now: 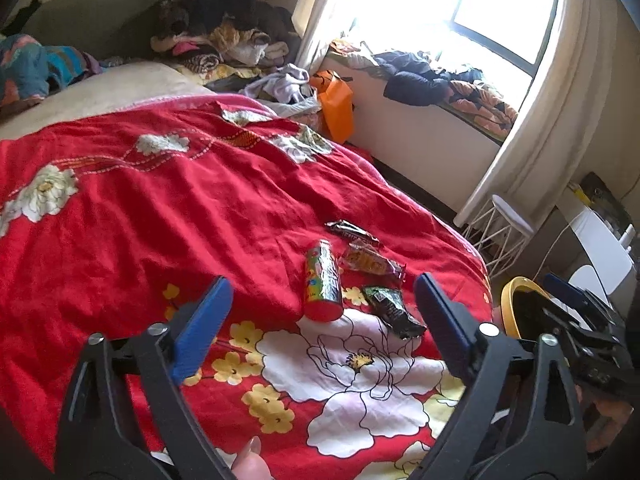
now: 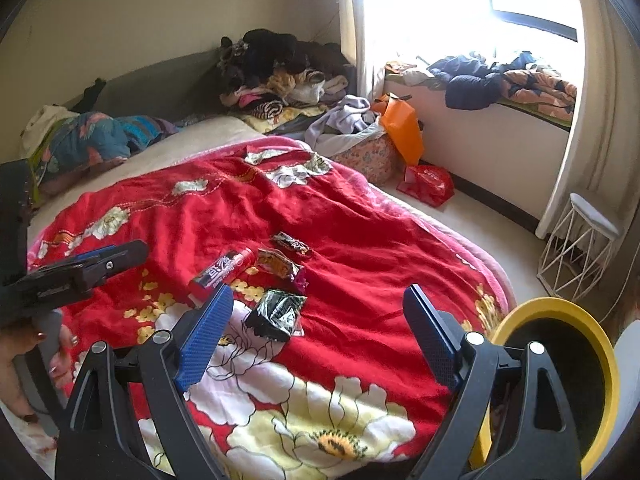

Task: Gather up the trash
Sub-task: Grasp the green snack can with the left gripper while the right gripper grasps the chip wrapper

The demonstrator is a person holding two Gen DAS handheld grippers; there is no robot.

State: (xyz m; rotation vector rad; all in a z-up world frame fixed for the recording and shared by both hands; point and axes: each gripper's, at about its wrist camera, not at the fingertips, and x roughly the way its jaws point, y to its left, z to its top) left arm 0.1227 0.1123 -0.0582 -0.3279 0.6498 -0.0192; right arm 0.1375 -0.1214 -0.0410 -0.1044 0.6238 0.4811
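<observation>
Trash lies on a red floral bedspread (image 1: 160,208): a red can (image 1: 323,283) on its side, a dark green-black wrapper (image 1: 394,311), an orange snack wrapper (image 1: 372,262) and a dark candy wrapper (image 1: 352,233). They also show in the right wrist view: the can (image 2: 224,272), the black wrapper (image 2: 276,314), the orange wrapper (image 2: 282,266), the dark wrapper (image 2: 291,245). My left gripper (image 1: 324,316) is open and empty, just short of the can. My right gripper (image 2: 318,328) is open and empty above the bedspread near the black wrapper. A yellow-rimmed bin (image 2: 560,364) stands at the right.
Clothes are piled at the bed's head (image 2: 280,76) and on the window ledge (image 2: 500,76). An orange bag (image 2: 402,128) and a red bag (image 2: 428,184) lie beside the bed. A white wire stool (image 2: 576,248) stands by the curtain.
</observation>
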